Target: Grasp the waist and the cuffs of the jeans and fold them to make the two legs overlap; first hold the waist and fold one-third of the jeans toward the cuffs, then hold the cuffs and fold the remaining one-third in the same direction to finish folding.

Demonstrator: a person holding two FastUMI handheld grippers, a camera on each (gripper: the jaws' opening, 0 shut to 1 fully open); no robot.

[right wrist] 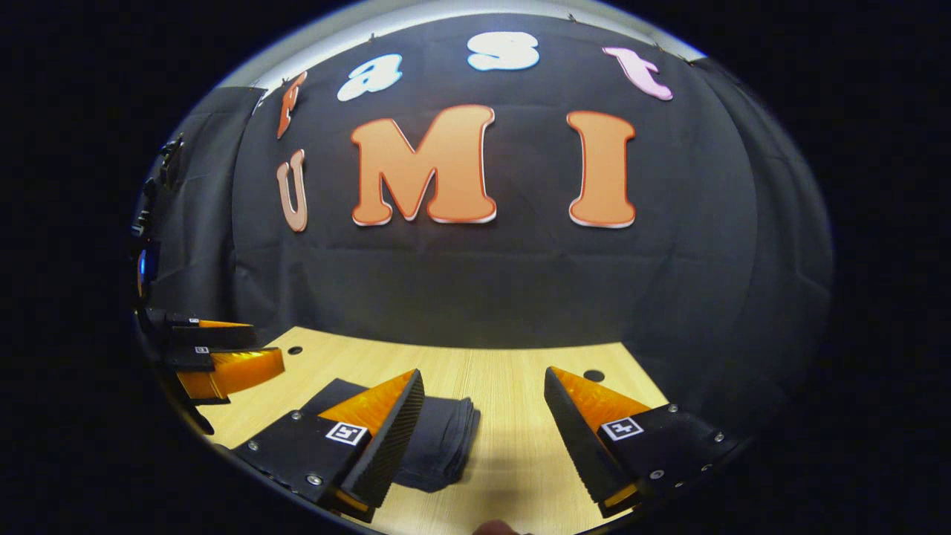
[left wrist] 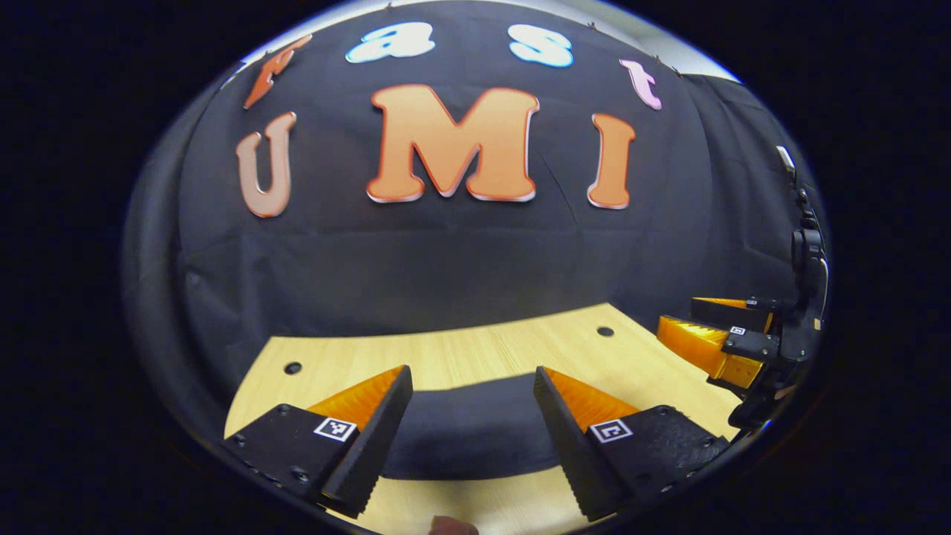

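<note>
Apparently folded, dark jeans (right wrist: 438, 438) lie on the table (right wrist: 513, 386); both grippers' jaws gape empty, no readable labels.

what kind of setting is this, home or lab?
Likely a data-collection booth, not a home: a black cloth wall as backdrop, a bare wooden table with holes in it, and only the folded jeans on it.
</note>
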